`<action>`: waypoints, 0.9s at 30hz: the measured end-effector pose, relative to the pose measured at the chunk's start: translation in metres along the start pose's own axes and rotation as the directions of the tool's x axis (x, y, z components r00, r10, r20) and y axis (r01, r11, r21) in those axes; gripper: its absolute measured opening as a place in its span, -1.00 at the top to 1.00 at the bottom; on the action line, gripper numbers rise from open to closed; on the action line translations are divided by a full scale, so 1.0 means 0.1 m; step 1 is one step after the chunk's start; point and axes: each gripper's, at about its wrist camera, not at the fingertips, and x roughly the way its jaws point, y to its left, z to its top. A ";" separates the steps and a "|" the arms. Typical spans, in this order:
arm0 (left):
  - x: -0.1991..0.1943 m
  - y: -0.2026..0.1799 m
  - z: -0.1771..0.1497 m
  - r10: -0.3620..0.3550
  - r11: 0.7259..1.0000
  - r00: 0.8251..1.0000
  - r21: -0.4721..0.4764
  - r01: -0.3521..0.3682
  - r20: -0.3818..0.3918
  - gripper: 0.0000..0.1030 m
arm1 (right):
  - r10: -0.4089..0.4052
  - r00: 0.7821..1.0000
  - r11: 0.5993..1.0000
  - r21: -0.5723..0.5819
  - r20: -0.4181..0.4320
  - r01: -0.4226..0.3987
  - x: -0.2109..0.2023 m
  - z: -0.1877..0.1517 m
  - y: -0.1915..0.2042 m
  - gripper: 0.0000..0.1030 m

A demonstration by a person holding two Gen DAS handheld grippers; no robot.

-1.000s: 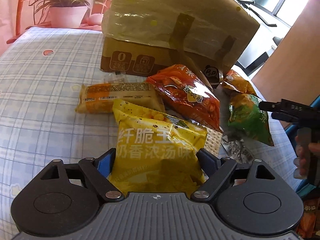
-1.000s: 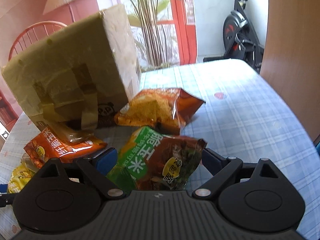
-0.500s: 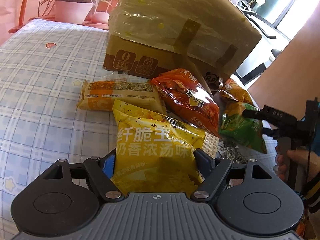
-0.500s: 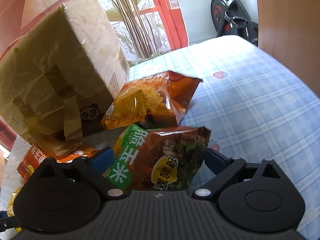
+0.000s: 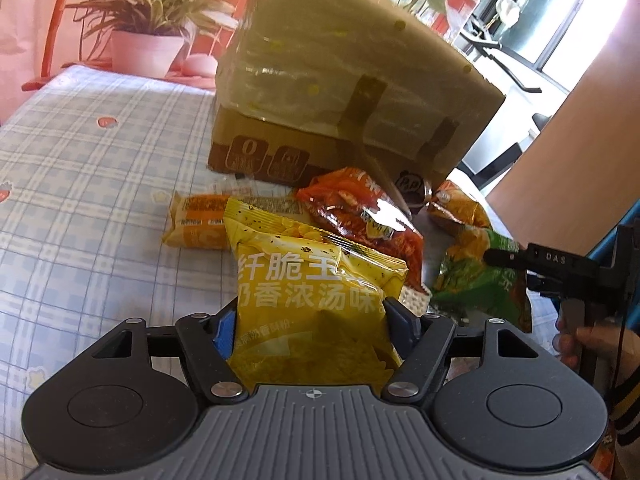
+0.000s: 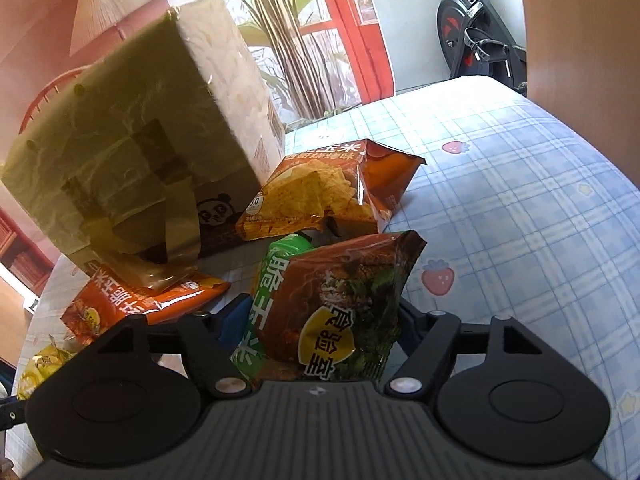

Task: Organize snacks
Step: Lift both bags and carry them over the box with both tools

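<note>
We have a bag in each hand. The left gripper (image 5: 308, 316) has its fingers clamped on the lower sides of the yellow chip bag (image 5: 312, 280), which stands upright out of the grip. The right gripper (image 6: 320, 320) has its fingers clamped on the green-and-brown chip bag (image 6: 332, 304), which also shows at 3 o'clock in the left view.

Both bags look raised off the checked counter (image 5: 92, 184), so we judge the step in hand to be carrying them to where they belong, probably the taped cardboard box (image 5: 344, 92) at 12 o'clock. To do it well, we should keep the squeeze light, since the crisps inside will crush and the slick film can slide. We should lift clear of the red chip bag (image 5: 360, 216) and the orange cracker packet (image 5: 200, 224) lying just behind the yellow one, and clear of the orange tortilla chip bag (image 6: 320, 196) leaning near the box. We cannot tell whether the box has an opening on this side.

Against a second ago, both bags sit higher over the counter, and the green-and-brown one has tipped so its back panel faces us. The box looms larger in both views, and the right gripper has come closer in the left view.
</note>
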 end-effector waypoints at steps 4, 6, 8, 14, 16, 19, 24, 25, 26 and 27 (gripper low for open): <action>-0.06 -0.01 0.04 0.006 1.000 1.000 -0.002 -0.006 0.031 -0.43 | 0.013 1.000 1.000 0.012 0.011 -0.013 -0.09 -0.01 -0.01 -0.42; -0.09 -0.01 0.06 0.005 1.000 0.999 0.003 -0.005 0.045 -0.43 | 0.014 1.000 1.000 0.011 0.019 -0.014 -0.12 -0.01 0.00 -0.42; -0.14 -0.01 0.10 0.005 1.000 0.998 0.002 -0.005 0.059 -0.43 | 0.011 1.000 1.000 0.007 0.028 -0.011 -0.16 0.00 0.01 -0.42; -0.31 -0.02 0.23 0.007 1.000 0.993 0.002 -0.008 0.120 -0.43 | 0.015 0.996 1.000 -0.023 0.088 -0.013 -0.34 0.07 0.08 -0.42; -0.35 -0.02 0.28 0.005 1.000 0.991 0.001 -0.005 0.135 -0.43 | 0.014 0.994 0.999 -0.036 0.105 -0.011 -0.38 0.11 0.11 -0.41; -0.42 -0.03 0.38 -0.001 1.000 0.988 0.008 0.000 0.156 -0.43 | 0.026 0.990 0.999 -0.040 0.136 -0.021 -0.47 0.16 0.15 -0.41; -0.53 -0.08 0.57 -0.025 0.999 0.981 0.041 0.018 0.191 -0.43 | 0.062 0.981 0.997 -0.056 0.183 -0.052 -0.61 0.27 0.23 -0.41; -0.55 -0.09 0.60 -0.028 0.999 0.979 0.044 0.019 0.200 -0.43 | 0.066 0.979 0.997 -0.061 0.192 -0.055 -0.63 0.28 0.25 -0.41; -0.58 -0.08 0.62 -0.032 0.999 0.978 0.046 0.023 0.207 -0.43 | 0.071 0.977 0.996 -0.065 0.202 -0.059 -0.66 0.30 0.27 -0.41; -0.61 -0.09 0.65 -0.037 0.999 0.976 0.046 0.027 0.215 -0.43 | 0.079 0.974 0.996 -0.067 0.211 -0.066 -0.70 0.32 0.28 -0.41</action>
